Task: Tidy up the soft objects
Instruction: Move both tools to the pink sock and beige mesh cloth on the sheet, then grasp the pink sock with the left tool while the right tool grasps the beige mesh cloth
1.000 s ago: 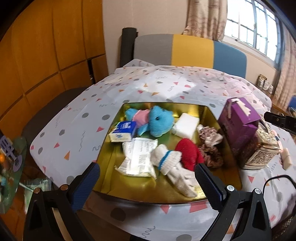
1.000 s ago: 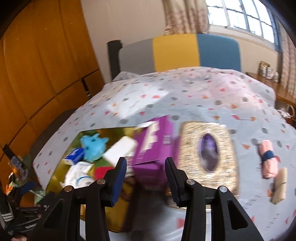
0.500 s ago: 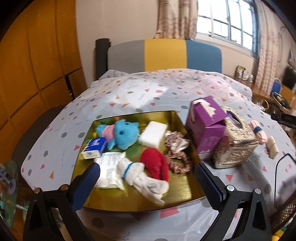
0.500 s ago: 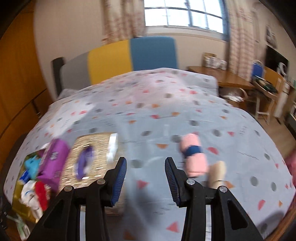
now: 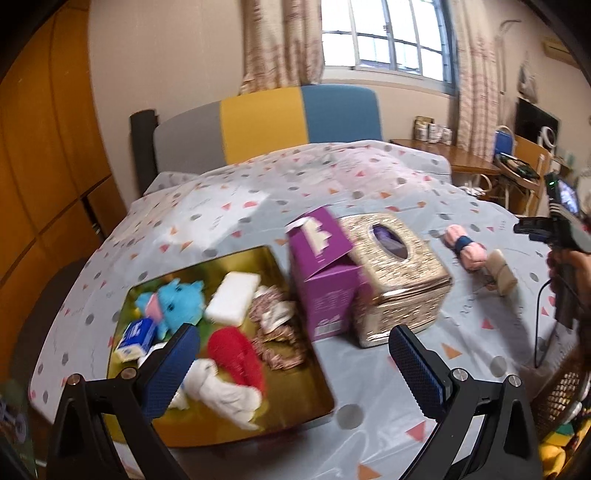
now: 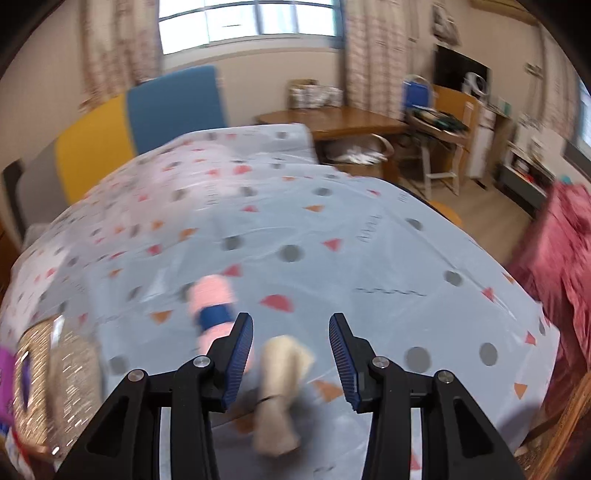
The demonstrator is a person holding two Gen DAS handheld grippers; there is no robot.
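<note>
the right gripper (image 6: 291, 352), jaws apart and empty over the beige roll (image 6: 279, 391), may nudge it off the table's (image 6: 369, 258) near edge, while the left gripper (image 5: 293, 365) hangs wide open, idle.

Daylight comes from the window (image 5: 384, 35) behind the bed, bright and blown out at the panes. Both my views bend hard toward black corners. My right view smears with motion, the rolls (image 6: 277, 391) beneath me soft; my left view is sharper, the tray (image 5: 273, 258) glinting.
</note>
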